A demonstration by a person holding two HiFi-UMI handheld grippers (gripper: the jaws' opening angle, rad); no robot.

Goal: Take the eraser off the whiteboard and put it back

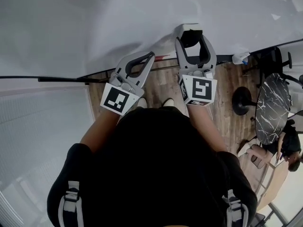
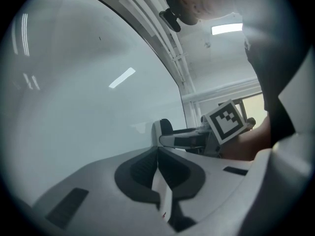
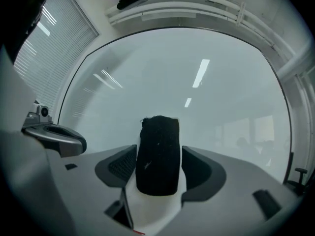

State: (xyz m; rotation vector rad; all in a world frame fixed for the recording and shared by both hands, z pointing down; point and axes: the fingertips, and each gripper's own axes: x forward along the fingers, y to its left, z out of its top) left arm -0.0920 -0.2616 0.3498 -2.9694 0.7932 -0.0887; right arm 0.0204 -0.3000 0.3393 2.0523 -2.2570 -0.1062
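**eraser on the board, right tongs spread around it**

the whiteboard (image 1: 118, 18) fills the space ahead, and wood floor (image 1: 163, 82) shows below its lower edge. window blinds (image 1: 38, 126) close off the left. a dark round table (image 1: 272, 108) stands well off to the right. the black eraser (image 3: 157, 156) sits against the board between the jaws of the right tongs (image 1: 192, 34), which stand apart, with a slim gap at its right side. the left tongs (image 1: 150, 56) have their jaws together and empty, and they hang just beside, near the board.
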